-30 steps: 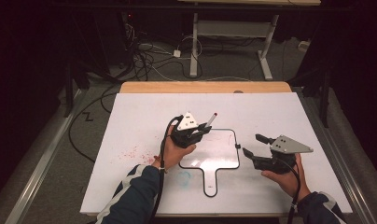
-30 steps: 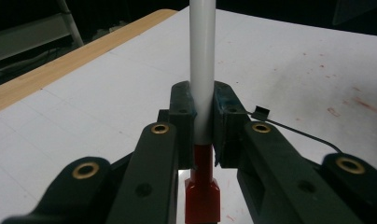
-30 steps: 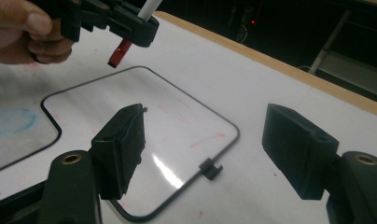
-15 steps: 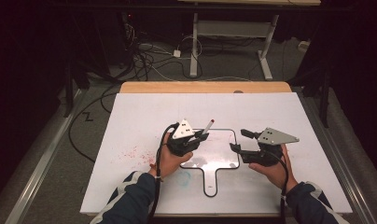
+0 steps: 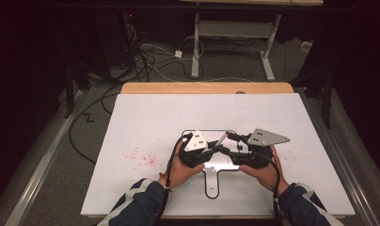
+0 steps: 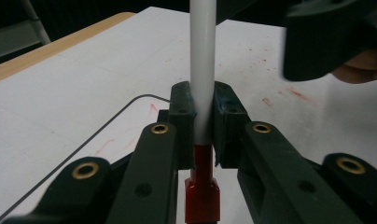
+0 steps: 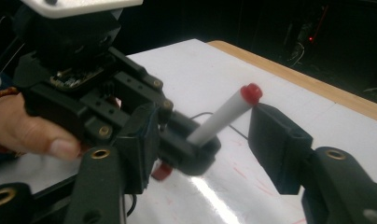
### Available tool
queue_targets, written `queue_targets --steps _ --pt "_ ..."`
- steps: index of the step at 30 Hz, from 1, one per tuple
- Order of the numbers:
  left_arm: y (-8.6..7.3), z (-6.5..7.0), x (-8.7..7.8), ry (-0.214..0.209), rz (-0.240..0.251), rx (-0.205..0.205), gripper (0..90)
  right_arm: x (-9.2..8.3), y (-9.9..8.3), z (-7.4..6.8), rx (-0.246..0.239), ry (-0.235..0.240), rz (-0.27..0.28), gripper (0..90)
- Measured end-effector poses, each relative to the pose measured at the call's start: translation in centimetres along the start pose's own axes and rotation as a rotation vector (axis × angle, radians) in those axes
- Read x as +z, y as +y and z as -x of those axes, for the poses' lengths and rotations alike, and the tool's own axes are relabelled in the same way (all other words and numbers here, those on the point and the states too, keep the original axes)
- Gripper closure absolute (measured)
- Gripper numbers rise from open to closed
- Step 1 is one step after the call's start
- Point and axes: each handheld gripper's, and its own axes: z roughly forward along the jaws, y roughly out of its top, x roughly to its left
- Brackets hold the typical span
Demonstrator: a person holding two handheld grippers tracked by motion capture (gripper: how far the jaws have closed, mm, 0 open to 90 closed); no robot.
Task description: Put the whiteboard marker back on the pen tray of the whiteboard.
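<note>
The right gripper (image 5: 231, 137) had swung in from the right of the table toward the middle, its jaws just closing as it came, until it met the left gripper (image 5: 215, 149) above the small handled whiteboard (image 5: 211, 181). The left gripper was clenched on a whiteboard marker (image 6: 203, 70), pads pressed on the white barrel just above its red cap, which pointed back toward the person's hand. The marker angled up and away over the far part of the little board, its red end plug (image 7: 251, 93) raised in the air. The right gripper's jaws stood partly spread on either side of that raised end, the right-hand one close beside the plug, neither yet pressing on it. Faint red smears (image 5: 140, 157) marked the big white table sheet (image 5: 146, 113) to the left.

The marker looked light, stiff and smooth, a plastic tube liable to slip or swivel in a loose pinch. A square grasp across the bare barrel below the plug seemed the safest hold, with the cap left free at the near end for pulling.
</note>
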Motion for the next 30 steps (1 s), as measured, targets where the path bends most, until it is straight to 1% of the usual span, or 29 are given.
queue_targets --steps 2,3,4,6,7,10,11,13,14,15,16,18,19,20,21,22,23,24,25,26,27,28,29,30 --pt "-0.1 0.1 0.1 -0.002 0.007 -0.005 78.1 0.2 0.0 0.1 0.018 0.007 0.007 51.7" --pt "-0.1 0.1 0.0 -0.006 0.015 0.000 78.0 0.2 0.0 0.2 0.024 0.003 0.002 53.4" --pt "0.0 0.1 0.1 -0.007 0.010 0.005 78.0 0.2 0.0 0.3 0.036 0.000 -0.006 53.6" --pt "0.0 0.2 0.2 -0.003 0.008 0.013 78.0 0.3 -0.2 0.5 0.059 0.009 -0.002 54.5" --pt "0.1 0.3 0.3 -0.002 0.003 0.017 78.0 0.4 -0.3 0.5 0.064 0.012 -0.003 54.9" --pt "0.0 0.5 0.5 0.005 -0.007 0.021 78.0 0.7 -0.4 0.3 0.062 0.012 -0.005 61.3" --pt "0.0 0.5 0.6 0.008 -0.010 0.023 78.0 0.8 -0.4 0.3 0.061 0.010 -0.006 64.3" --pt "0.0 0.5 0.7 0.011 -0.018 0.025 77.7 0.9 -0.4 0.3 0.054 0.001 0.001 77.5" --pt "0.0 0.5 0.8 0.020 -0.021 0.027 76.6 0.9 -0.4 0.3 0.059 0.013 0.006 80.6" --pt "0.0 0.5 0.8 0.035 -0.025 0.031 72.9 1.0 -0.4 0.4 0.060 0.013 0.004 80.9" --pt "0.0 0.5 0.8 0.053 -0.035 0.034 68.0 1.0 -0.3 0.4 0.052 0.002 0.003 81.0" --pt "0.0 0.1 0.4 0.074 -0.059 0.042 51.7 0.9 -0.3 0.7 0.066 0.002 0.010 81.1" --pt "-0.1 -0.2 0.0 0.082 -0.073 0.039 45.6 0.8 -0.2 1.0 0.066 -0.012 0.001 81.1" --pt "-0.2 -0.5 -0.5 0.102 -0.083 0.034 41.2 0.6 -0.1 1.4 0.056 -0.031 -0.002 81.2" --pt "-0.3 -0.8 -1.1 0.131 -0.096 0.039 34.0 0.5 -0.1 1.9 0.044 -0.058 -0.002 81.1" --pt "-0.5 -1.2 -1.9 0.153 -0.126 0.051 30.2 0.4 -0.2 2.4 0.036 -0.085 -0.009 81.2" --pt "-0.7 -1.4 -2.6 0.169 -0.115 0.031 29.1 0.4 -0.3 3.1 0.035 -0.096 -0.019 81.2" --pt "-1.0 -1.8 -3.4 0.175 -0.121 0.026 27.2 0.6 -0.4 3.6 0.036 -0.113 -0.036 81.2" --pt "-1.3 -2.0 -4.3 0.192 -0.128 0.031 25.2 0.8 -0.6 4.1 0.027 -0.136 -0.057 81.2" --pt "-1.7 -2.1 -5.2 0.209 -0.129 0.030 24.1 1.1 -0.8 4.5 0.021 -0.145 -0.071 81.2" --pt "-2.2 -2.3 -6.1 0.215 -0.127 0.016 23.5 1.4 -1.0 4.9 0.020 -0.150 -0.088 81.2" --pt "-2.7 -2.5 -6.9 0.221 -0.133 0.005 23.0 1.8 -1.2 5.3 0.001 -0.174 -0.111 81.2" --pt "-3.2 -2.5 -7.7 0.238 -0.147 0.004 22.8 2.2 -1.3 5.6 -0.015 -0.189 -0.135 81.4" --pt "-3.8 -2.5 -8.4 0.249 -0.157 0.004 22.8 2.4 -1.4 6.0 -0.015 -0.181 -0.122 81.4"
